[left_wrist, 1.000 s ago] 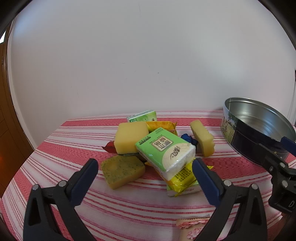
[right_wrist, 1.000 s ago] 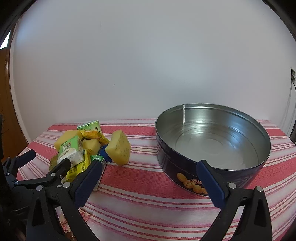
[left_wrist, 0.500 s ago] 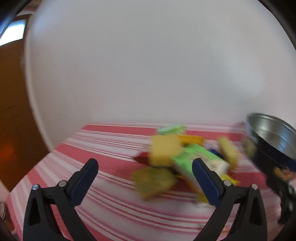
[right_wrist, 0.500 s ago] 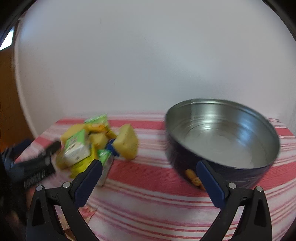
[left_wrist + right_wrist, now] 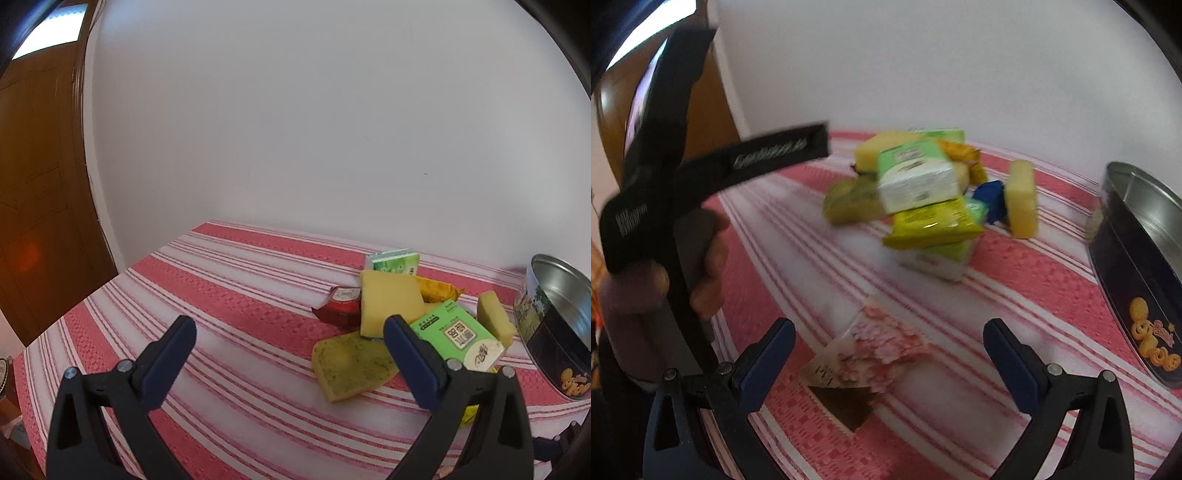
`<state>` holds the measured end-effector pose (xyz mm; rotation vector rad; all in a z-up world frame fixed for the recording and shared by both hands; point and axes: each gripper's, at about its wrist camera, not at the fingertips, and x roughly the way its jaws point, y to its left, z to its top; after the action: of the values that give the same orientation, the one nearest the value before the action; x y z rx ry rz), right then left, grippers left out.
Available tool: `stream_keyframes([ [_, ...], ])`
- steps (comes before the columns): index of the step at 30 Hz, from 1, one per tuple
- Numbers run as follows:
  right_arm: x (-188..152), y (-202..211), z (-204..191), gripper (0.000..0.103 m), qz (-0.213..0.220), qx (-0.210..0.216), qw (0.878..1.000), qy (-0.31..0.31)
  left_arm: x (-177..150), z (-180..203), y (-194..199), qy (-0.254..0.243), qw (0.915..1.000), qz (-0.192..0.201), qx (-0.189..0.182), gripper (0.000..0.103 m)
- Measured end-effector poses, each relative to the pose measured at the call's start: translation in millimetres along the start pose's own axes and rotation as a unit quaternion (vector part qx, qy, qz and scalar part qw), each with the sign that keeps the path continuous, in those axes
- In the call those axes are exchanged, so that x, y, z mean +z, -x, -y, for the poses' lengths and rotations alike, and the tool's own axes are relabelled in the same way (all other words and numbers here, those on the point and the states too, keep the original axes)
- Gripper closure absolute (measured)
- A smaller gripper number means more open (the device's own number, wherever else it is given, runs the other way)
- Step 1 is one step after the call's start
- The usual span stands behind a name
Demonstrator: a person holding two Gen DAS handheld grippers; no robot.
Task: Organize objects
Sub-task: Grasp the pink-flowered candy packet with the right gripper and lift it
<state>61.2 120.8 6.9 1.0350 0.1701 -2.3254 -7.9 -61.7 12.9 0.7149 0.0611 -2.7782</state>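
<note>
A pile of sponges and packets lies on the red-striped tablecloth (image 5: 229, 295): a yellow sponge (image 5: 389, 302), a green-speckled sponge (image 5: 351, 365), a green tissue pack (image 5: 458, 338), a red sachet (image 5: 341, 304) and a small yellow sponge (image 5: 495, 323). The round metal tin (image 5: 557, 325) stands to the right of the pile. My left gripper (image 5: 288, 350) is open and empty, left of the pile. My right gripper (image 5: 888, 356) is open and empty above a pink flowered packet (image 5: 875, 350). The right wrist view is blurred; the pile (image 5: 923, 192) and tin (image 5: 1137, 236) show there.
A white wall runs behind the table. A brown wooden door (image 5: 40, 206) stands at the left. The hand holding the left gripper's black handle (image 5: 683, 177) fills the left of the right wrist view. The table's left edge is near.
Both grippers have swung left. The pile and tin have shifted to the right in both views. The pink packet now lies between my right gripper's fingers.
</note>
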Motion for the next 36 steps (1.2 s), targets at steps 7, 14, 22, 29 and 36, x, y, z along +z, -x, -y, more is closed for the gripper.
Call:
stream_keyframes([
  [7, -4, -11, -3, 0.039, -0.035, 0.001, 0.999, 0.020, 1, 0, -4, 0.013, 0.9997, -0.017, -0.013, 0.000],
  [14, 3, 3, 11, 0.064, 0.002, -0.007, 1.000, -0.013, -2, 9, -9, 0.022, 0.9982, -0.030, -0.048, 0.000],
  [22, 4, -6, 36, 0.074, -0.011, -0.025, 0.999, -0.036, 0, 30, -2, 0.002, 0.9971, -0.031, -0.070, 0.000],
  [29, 3, -18, 42, 0.066, -0.037, 0.028, 0.995, -0.089, 1, 26, -6, 0.008, 0.9975, -0.033, -0.062, 0.000],
  [36, -14, 9, 37, 0.055, -0.026, 0.031, 0.994, -0.097, 5, 19, -5, 0.015, 0.9982, -0.028, -0.051, 0.000],
])
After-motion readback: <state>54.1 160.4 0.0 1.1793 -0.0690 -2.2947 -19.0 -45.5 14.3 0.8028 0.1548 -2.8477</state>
